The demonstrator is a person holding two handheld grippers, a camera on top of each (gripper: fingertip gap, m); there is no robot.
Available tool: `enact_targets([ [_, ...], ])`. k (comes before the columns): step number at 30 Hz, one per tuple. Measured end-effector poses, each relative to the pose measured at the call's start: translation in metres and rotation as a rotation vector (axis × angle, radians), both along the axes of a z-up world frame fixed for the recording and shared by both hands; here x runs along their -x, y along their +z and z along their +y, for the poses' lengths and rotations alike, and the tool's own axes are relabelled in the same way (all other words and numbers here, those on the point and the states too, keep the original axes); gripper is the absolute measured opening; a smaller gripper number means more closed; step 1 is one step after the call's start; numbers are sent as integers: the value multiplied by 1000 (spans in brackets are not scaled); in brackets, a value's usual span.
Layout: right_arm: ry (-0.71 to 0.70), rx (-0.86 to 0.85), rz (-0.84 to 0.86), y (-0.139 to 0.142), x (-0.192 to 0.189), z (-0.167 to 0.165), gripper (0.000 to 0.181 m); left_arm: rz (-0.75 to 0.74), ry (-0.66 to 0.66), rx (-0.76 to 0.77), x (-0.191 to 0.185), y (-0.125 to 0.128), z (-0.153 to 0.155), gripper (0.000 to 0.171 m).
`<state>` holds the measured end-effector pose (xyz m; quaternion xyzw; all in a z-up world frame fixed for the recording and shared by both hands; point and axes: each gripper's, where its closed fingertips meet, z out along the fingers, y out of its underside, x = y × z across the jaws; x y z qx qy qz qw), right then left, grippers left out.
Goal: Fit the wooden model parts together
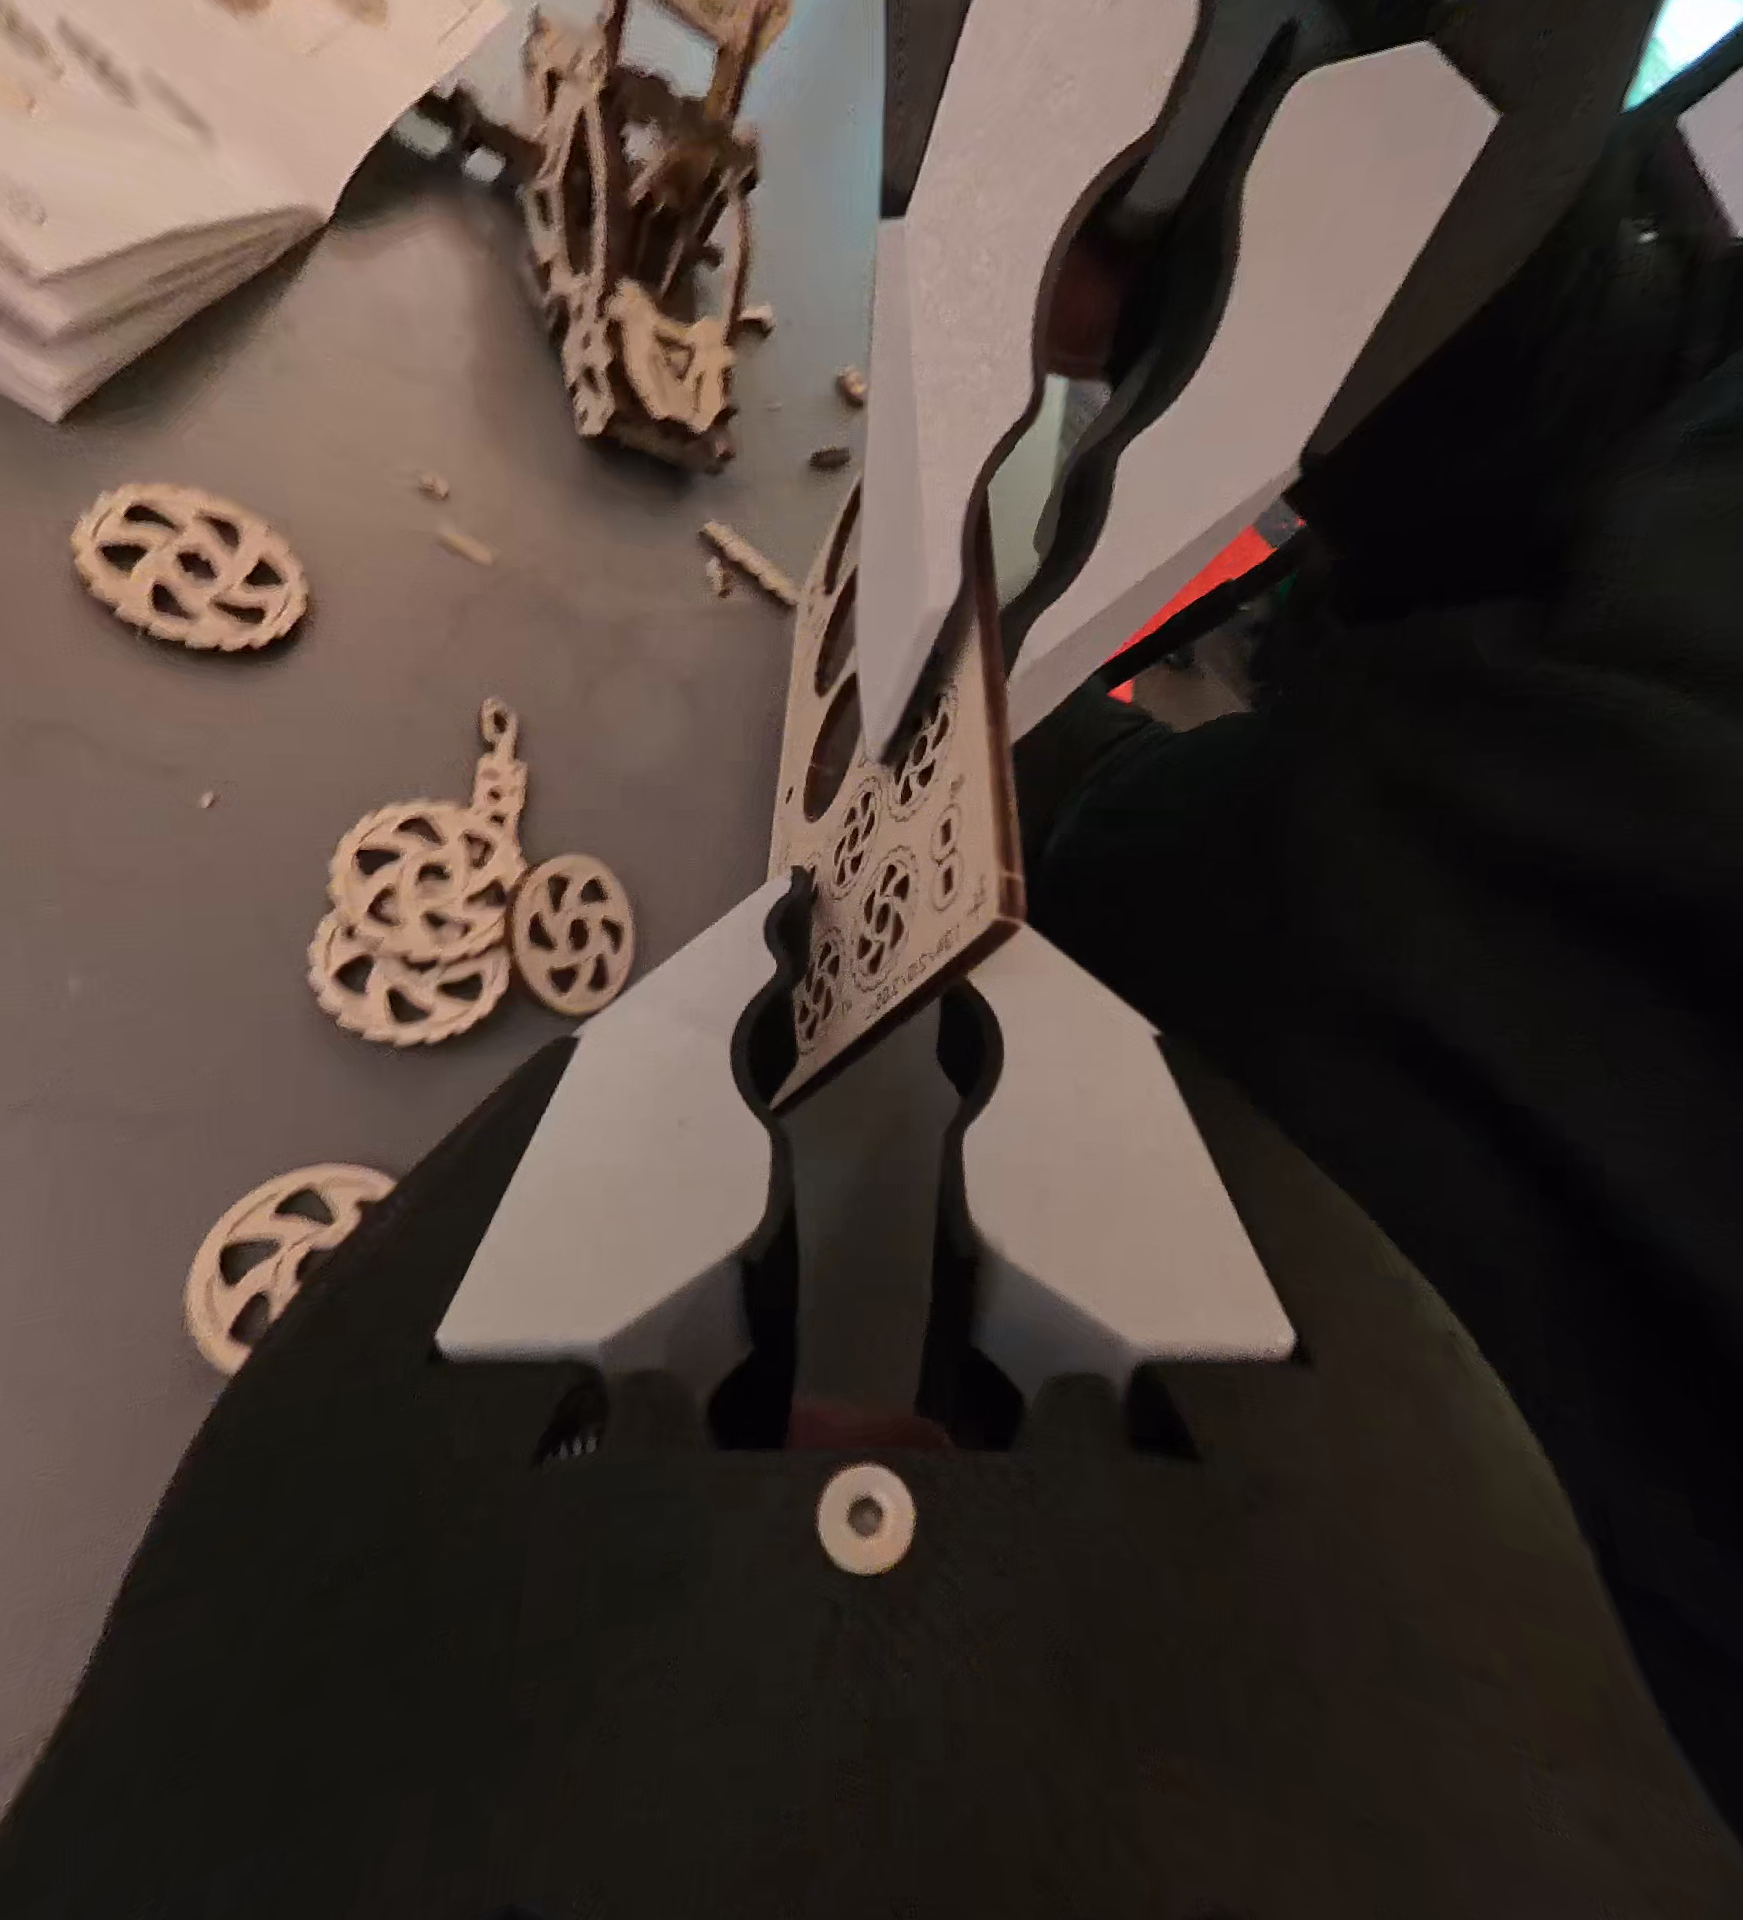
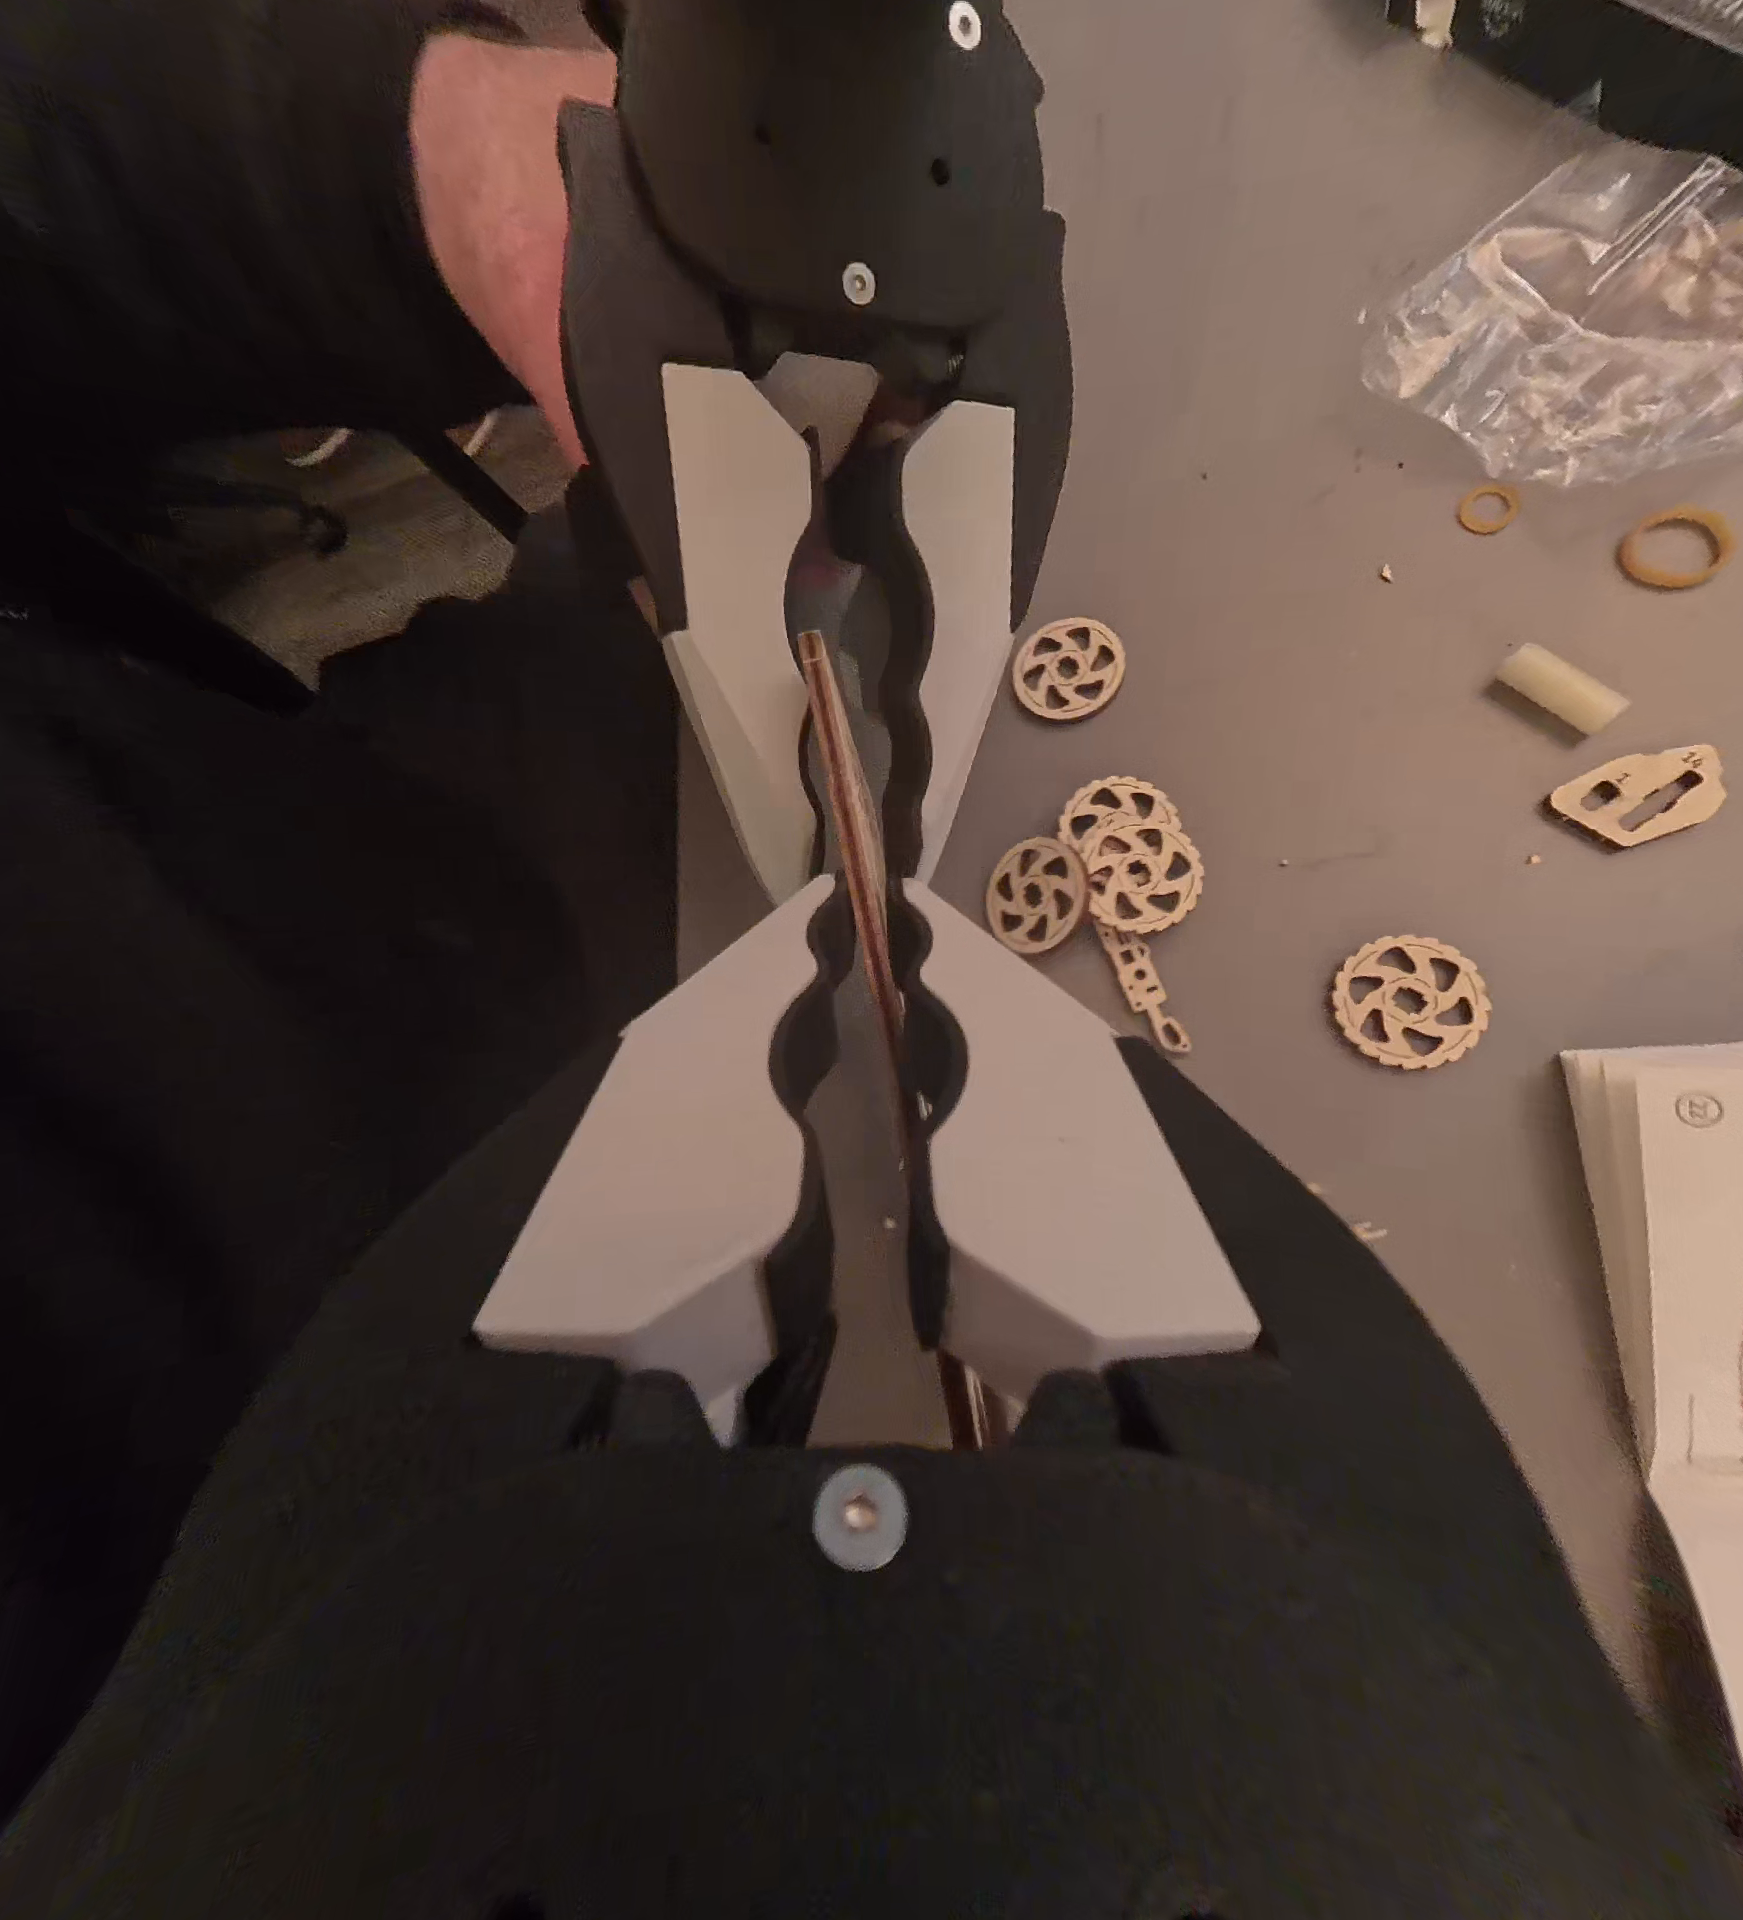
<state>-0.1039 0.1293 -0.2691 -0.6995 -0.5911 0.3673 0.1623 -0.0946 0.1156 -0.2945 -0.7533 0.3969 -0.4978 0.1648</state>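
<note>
A thin wooden parts sheet (image 1: 882, 904) with small gears cut into it is held upright above the grey table (image 1: 67, 987). My left gripper (image 1: 898, 925) is shut on its near corner, which sits tilted between the fingertips. My right gripper (image 1: 950, 727) comes in from above and is shut on the sheet higher up. In the right wrist view the sheet (image 2: 846, 810) shows edge-on, running from my right gripper (image 2: 869, 888) into the left gripper (image 2: 867, 868) opposite. Loose wooden gears (image 1: 420, 914) lie on the table.
A partly built wooden model (image 1: 638, 260) stands at the back beside an open booklet (image 1: 119, 187). More gears (image 2: 1410, 1000), wooden rings (image 2: 1675, 548), a white cylinder (image 2: 1561, 707), a small slotted plate (image 2: 1641, 795) and a clear plastic bag (image 2: 1615, 312) lie to the right. A black sleeve (image 2: 171, 831) fills the left. Only a small space, under 4 cm, lies between the two pairs of fingers. From either gripper's tips it is about 15 centimetres to the white cylinder (image 2: 1561, 707).
</note>
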Motion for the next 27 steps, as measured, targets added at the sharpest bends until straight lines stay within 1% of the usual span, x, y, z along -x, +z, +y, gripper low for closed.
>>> enact_targets([
  [2,1,14,35,13,-9,-6,3,-42,-33,-29,-10,16,-6,19],
  [4,-12,10,57,26,-24,-9,3,-50,-40,-94,-17,28,-6,21],
  [7,-87,-2,114,52,-59,-3,3,-114,19,-166,-16,57,6,36],
  [8,-127,-4,146,65,-76,3,3,-118,46,-184,-11,61,10,40],
  [10,-241,-25,207,91,-117,21,3,-95,93,-205,1,61,16,49],
  [12,-392,-51,227,104,-169,46,3,-21,151,-228,15,49,22,53],
  [13,-469,-45,240,106,-195,58,3,18,178,-240,21,42,24,55],
  [15,-601,-14,241,98,-242,75,3,99,236,-256,30,27,31,61],
  [16,-656,-1,209,87,-264,82,3,138,247,-256,33,19,32,66],
  [18,-747,44,194,68,-297,91,3,229,243,-280,35,4,33,67],
  [19,-770,88,194,59,-306,91,3,287,243,-301,37,-3,36,68],
  [21,-813,162,153,30,-324,95,3,367,239,-333,38,-15,40,68],
  [23,-841,242,176,10,-331,100,3,394,233,-327,33,-23,42,67],
  [25,-866,271,142,-13,-339,106,5,446,216,-338,32,-32,45,65],
  [27,-885,300,152,-25,-343,111,8,461,201,-325,30,-40,46,64],
])
